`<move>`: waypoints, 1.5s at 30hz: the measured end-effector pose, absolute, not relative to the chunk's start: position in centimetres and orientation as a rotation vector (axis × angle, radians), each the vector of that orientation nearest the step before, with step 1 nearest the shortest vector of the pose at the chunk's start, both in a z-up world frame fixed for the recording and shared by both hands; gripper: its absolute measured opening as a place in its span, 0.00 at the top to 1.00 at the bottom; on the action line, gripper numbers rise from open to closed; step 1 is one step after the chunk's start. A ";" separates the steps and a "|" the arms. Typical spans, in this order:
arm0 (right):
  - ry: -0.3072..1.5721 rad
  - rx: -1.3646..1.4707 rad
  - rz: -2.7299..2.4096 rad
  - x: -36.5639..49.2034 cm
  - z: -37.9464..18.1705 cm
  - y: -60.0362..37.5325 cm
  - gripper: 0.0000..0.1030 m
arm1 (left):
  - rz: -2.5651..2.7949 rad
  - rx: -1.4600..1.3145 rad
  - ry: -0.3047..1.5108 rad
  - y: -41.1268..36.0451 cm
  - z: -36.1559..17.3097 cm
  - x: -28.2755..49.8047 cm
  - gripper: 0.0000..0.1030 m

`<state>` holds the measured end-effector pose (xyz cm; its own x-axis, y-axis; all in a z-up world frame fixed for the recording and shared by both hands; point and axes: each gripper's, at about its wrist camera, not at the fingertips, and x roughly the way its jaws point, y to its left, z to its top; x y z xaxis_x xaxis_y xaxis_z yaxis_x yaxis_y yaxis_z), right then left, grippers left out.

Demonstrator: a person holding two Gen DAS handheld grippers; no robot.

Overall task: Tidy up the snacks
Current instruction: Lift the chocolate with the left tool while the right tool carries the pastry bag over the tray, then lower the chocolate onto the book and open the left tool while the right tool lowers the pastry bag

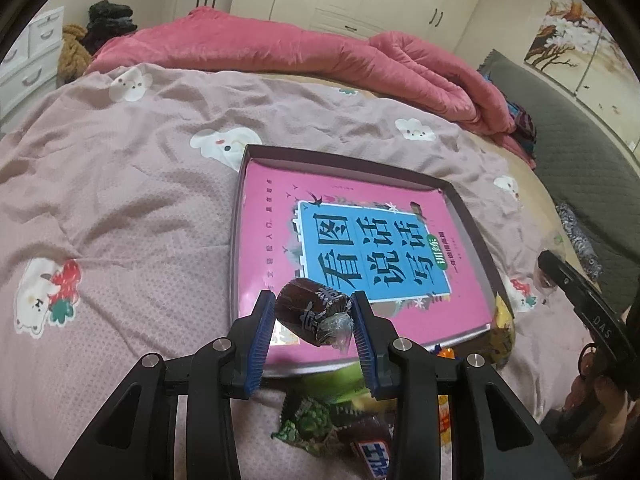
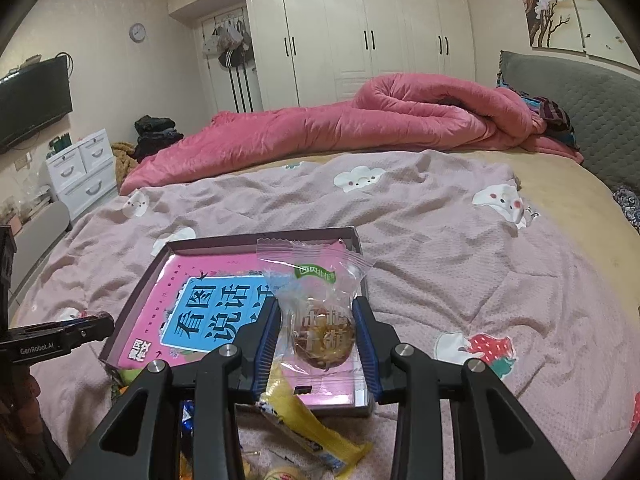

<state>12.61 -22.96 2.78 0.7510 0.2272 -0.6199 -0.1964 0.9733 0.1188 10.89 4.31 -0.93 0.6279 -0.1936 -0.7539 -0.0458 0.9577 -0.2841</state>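
Note:
My left gripper [image 1: 314,314] is shut on a dark brown wrapped candy [image 1: 310,310], held just above the near edge of a shallow box [image 1: 474,220] whose bottom carries a pink book with a blue title panel [image 1: 360,248]. My right gripper [image 2: 316,330] is shut on a clear-wrapped round pastry [image 2: 322,340], its wrapper sticking up over the same box [image 2: 138,300]. The right gripper also shows at the right edge of the left wrist view [image 1: 576,292]; the left gripper's tip shows at the left of the right wrist view [image 2: 86,328].
Loose snacks lie on the bedspread near the box's front: a green wrapper [image 1: 308,426], a blue-lettered bar [image 1: 374,458], a yellow packet [image 2: 316,432]. A rolled pink quilt [image 2: 360,120] lies at the far side of the bed, a grey headboard [image 2: 592,120] at right.

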 end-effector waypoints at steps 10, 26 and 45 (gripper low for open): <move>0.756 0.053 0.208 15.3 1.0 -22.6 0.64 | -0.105 -0.294 0.923 4.2 -2.4 12.6 0.62; 0.853 0.072 0.192 16.4 -2.3 -22.1 0.64 | -0.143 -0.291 0.953 3.7 -4.2 13.3 0.62; 0.948 0.051 0.185 16.4 -4.5 -21.3 0.63 | -0.156 -0.296 0.986 3.5 -5.2 13.5 0.62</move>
